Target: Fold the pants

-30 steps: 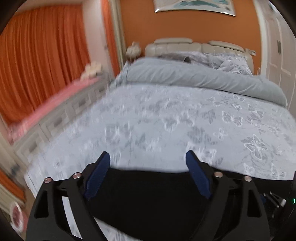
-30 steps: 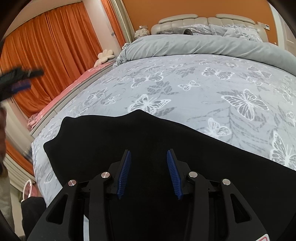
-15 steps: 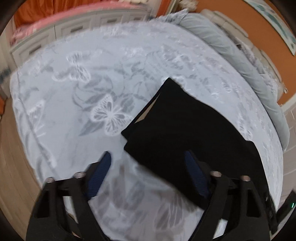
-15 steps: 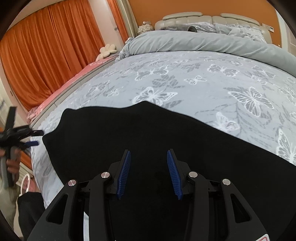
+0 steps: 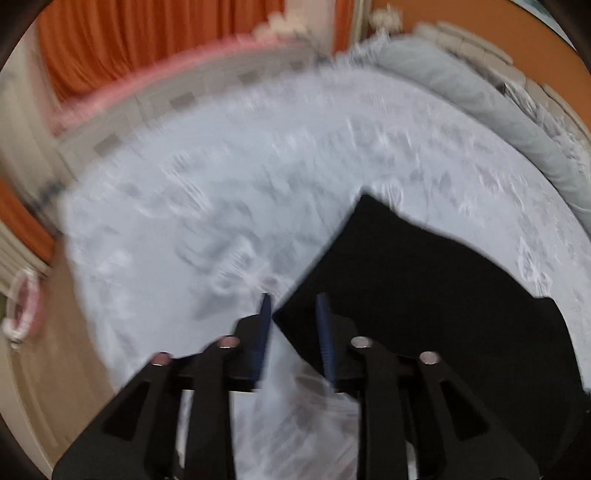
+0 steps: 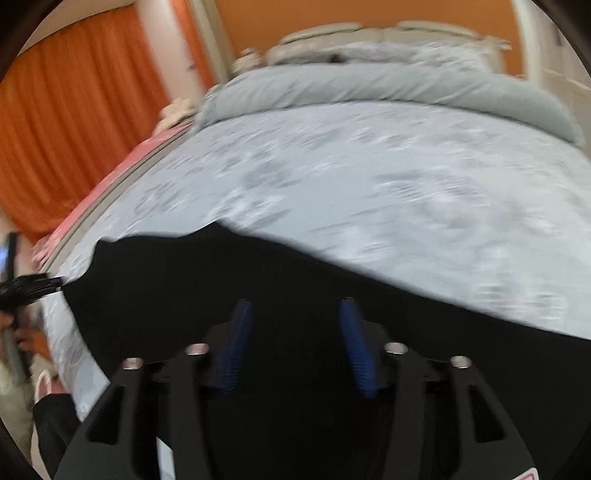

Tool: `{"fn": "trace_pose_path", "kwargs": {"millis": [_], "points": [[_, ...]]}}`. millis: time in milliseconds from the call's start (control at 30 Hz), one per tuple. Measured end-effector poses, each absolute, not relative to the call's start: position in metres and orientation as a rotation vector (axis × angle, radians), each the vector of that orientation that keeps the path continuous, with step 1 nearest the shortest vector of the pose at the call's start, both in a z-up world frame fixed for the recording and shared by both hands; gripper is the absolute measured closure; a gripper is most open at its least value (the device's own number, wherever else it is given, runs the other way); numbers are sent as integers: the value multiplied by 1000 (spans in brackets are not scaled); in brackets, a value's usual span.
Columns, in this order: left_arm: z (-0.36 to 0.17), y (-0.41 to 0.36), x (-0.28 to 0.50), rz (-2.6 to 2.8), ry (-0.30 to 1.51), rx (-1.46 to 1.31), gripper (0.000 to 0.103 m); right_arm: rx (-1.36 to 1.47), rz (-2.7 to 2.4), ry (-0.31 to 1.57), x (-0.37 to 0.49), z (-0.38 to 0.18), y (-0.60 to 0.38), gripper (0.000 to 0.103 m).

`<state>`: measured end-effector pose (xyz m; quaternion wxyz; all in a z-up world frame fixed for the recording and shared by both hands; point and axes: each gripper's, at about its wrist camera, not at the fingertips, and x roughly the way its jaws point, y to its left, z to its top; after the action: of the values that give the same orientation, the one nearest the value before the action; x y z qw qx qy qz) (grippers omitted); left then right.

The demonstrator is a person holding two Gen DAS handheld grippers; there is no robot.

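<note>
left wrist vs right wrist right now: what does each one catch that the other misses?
Left wrist only: the left gripper with a corner of the black pants between its jaws, and a white drawer unit beside the bed.
Right wrist only: the right gripper, jaws opening above the pants, and the person's hand at the left edge.
Both: the pants on the butterfly bedspread, grey duvet, orange curtains.

Home bedroom: made bed (image 6: pixel 369 192), padded headboard (image 6: pixel 369 31), orange curtains (image 6: pixel 74 129).
</note>
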<state>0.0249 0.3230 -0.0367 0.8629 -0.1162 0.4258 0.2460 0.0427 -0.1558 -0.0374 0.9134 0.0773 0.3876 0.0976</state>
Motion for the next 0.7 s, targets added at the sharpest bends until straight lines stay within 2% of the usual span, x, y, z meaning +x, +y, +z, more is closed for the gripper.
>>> {"fn": "trace_pose_path", "kwargs": {"millis": [33,67,100,133,233,333,433,533,633,700], "points": [[-22,312,17,534,839,-206,35,174,157,776,34,-30,-176,38],[-5,299,9,526,770,-174,27,206,101,745,20,-21,-205,36],[10,282,3,506,709,-131,21,234,63,725,8,-17,-228,31],[19,269,1,489,677,-96,20,277,-11,698,-13,-13,-269,28],[31,212,-1,380,600,0,10,317,-276,682,-71,-19,-371,27],[14,158,6,205,595,18,10,374,-516,703,-124,-39,-461,25],[-14,110,12,116,584,95,10,465,-457,722,-145,-56,-507,25],[-38,72,16,53,594,161,10,479,-394,769,-132,-70,-518,25],[-55,60,24,-4,639,148,10,433,-404,920,-105,-98,-512,24],[-65,59,27,-22,659,134,10,361,-416,908,-99,-99,-503,27]]}}
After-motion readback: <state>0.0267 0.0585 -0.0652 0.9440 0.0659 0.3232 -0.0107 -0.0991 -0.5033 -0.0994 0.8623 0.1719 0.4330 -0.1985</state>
